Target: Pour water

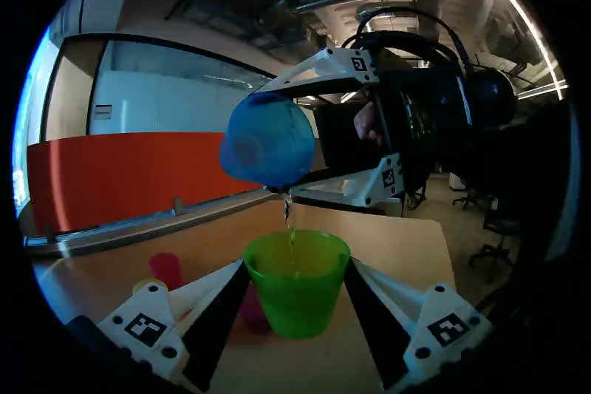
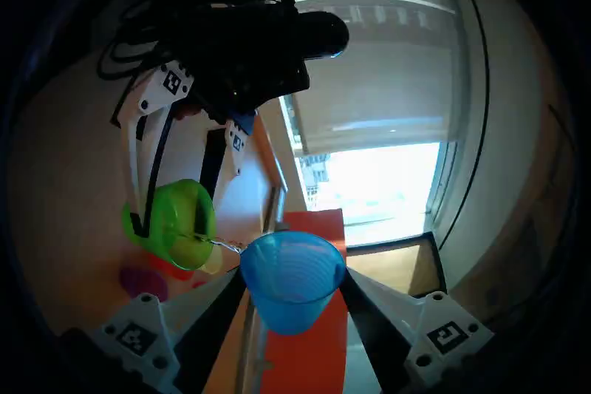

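My left gripper (image 1: pixel 297 287) is shut on a green plastic cup (image 1: pixel 297 290), held upright above the wooden table (image 1: pixel 399 239). Above it hangs a blue cup (image 1: pixel 267 140), tipped over in my right gripper (image 1: pixel 325 128), and a thin stream of water (image 1: pixel 287 216) falls from its rim into the green cup. In the right gripper view the blue cup (image 2: pixel 292 279) sits between my right gripper's (image 2: pixel 293 290) fingers, its mouth facing the camera. The green cup (image 2: pixel 177 224) lies just left of it in my left gripper (image 2: pixel 177 209), with a fine stream (image 2: pixel 224 245) joining the two.
A red cup (image 1: pixel 168 268), a yellow one (image 1: pixel 142 284) and a purple one (image 1: pixel 255 311) stand on the table below the green cup. An orange partition (image 1: pixel 125 172) runs along the table's far edge. Office chairs (image 1: pixel 491 228) stand on the right.
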Demonstrator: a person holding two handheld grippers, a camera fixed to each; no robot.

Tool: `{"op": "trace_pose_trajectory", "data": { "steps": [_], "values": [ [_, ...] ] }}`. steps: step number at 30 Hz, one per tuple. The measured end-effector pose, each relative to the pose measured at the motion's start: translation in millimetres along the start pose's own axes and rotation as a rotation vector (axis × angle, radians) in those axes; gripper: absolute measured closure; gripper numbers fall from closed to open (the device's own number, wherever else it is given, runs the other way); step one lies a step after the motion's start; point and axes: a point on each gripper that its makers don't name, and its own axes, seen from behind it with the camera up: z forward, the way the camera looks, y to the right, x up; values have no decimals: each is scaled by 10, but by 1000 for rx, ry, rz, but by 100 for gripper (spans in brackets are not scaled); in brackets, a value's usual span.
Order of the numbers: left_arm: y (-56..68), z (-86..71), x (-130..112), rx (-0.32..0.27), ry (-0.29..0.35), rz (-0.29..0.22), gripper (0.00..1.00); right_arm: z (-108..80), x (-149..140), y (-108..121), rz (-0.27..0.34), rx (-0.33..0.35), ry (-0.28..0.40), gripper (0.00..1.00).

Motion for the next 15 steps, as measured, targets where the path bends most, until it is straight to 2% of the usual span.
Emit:
{"op": "trace_pose_trajectory", "data": {
  "steps": [15],
  "values": [
    [39,13,-19,-6,-3,2,14,-6,33,-38,-52,-10,-8,9]
  ]
}}
